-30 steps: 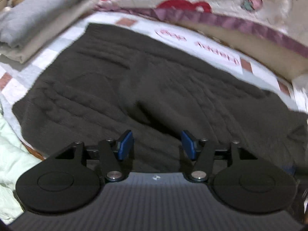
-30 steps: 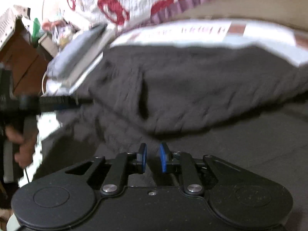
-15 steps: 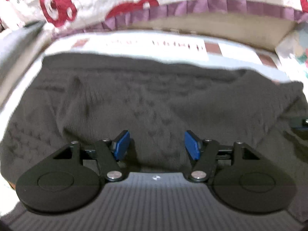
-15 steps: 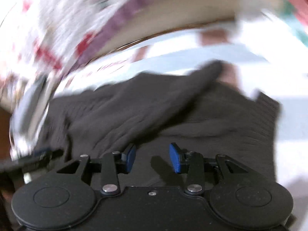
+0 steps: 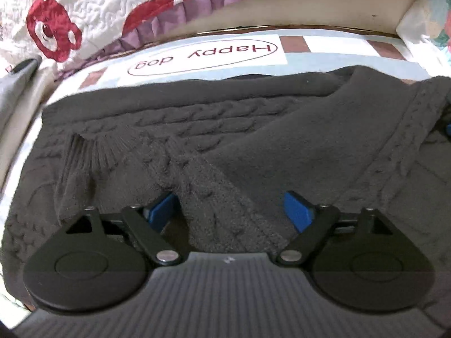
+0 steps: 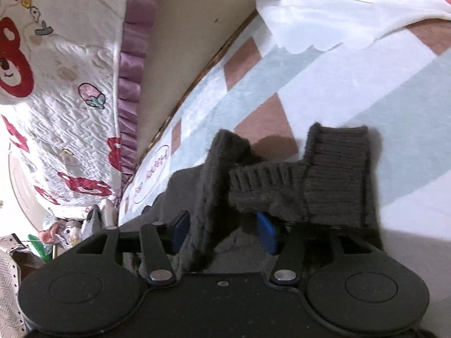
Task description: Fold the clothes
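A dark cable-knit sweater (image 5: 253, 146) lies spread on the bed sheet (image 5: 324, 53), one sleeve folded across it with its ribbed cuff (image 5: 93, 152) at the left. My left gripper (image 5: 231, 211) is open low over the sweater's near part, and a raised fold of knit runs between its blue pads (image 5: 298, 211). In the right wrist view the sweater's ribbed edge (image 6: 332, 180) sticks out over the sheet (image 6: 352, 84). My right gripper (image 6: 224, 229) is open there, with an upright fold of knit (image 6: 208, 191) between its fingers, nearer the left pad.
A white quilt with red bears (image 5: 112, 5) and a purple frill hangs behind the bed board (image 5: 310, 8). Folded grey items (image 5: 14, 93) sit at the left. White cloth (image 6: 338, 8) lies at the sheet's far right. Plush toys (image 6: 62, 231) stand beyond the bed.
Both grippers have come down closer to the sweater. The right one, nearly shut a second ago, has opened and swung to the ribbed edge. A knit fold now sits between the left fingers.
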Action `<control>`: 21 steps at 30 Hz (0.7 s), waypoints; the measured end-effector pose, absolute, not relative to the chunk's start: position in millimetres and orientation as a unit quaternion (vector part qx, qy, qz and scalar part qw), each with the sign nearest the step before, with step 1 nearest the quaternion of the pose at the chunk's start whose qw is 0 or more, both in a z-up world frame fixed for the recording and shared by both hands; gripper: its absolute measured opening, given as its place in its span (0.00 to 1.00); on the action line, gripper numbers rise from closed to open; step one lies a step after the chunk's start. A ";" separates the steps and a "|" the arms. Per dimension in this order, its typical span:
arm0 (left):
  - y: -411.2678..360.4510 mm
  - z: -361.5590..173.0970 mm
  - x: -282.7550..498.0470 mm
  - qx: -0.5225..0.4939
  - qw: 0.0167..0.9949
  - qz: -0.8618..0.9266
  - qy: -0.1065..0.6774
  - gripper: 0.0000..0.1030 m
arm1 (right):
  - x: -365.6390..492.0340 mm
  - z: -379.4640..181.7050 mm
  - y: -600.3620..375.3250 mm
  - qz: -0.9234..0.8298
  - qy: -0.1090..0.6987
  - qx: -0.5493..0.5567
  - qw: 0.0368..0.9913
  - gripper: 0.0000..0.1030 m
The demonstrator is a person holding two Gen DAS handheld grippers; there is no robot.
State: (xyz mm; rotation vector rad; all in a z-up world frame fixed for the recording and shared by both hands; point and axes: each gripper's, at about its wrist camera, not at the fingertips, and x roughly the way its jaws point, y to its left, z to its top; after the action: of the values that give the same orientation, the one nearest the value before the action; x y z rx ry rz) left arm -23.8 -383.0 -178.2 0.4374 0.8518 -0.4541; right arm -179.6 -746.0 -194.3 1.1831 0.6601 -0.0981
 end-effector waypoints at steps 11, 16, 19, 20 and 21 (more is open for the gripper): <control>-319.2 -118.0 -60.0 0.199 0.923 -0.150 0.293 0.09 | -186.8 -206.3 -760.8 -0.026 0.279 0.583 0.763 0.60; -289.8 -131.5 -60.3 0.158 0.903 -0.141 0.374 0.10 | -186.0 -206.2 -760.9 -0.028 0.279 0.588 0.759 0.61; -275.4 -143.3 -58.3 0.126 0.885 -0.141 0.425 0.14 | -188.6 -209.0 -763.6 -0.028 0.270 0.603 0.750 0.61; -274.3 -143.1 -57.0 0.123 0.883 -0.144 0.429 0.17 | -188.9 -209.4 -763.8 -0.028 0.268 0.605 0.749 0.61; -275.0 -140.3 -55.1 0.125 0.884 -0.146 0.426 0.21 | -189.1 -209.6 -763.9 -0.029 0.267 0.606 0.749 0.61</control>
State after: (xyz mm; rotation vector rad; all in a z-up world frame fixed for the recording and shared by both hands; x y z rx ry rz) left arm -55.1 -275.0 -140.3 0.2601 0.8863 -0.3028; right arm -189.1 -763.9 -209.6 1.3254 0.5843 -0.0626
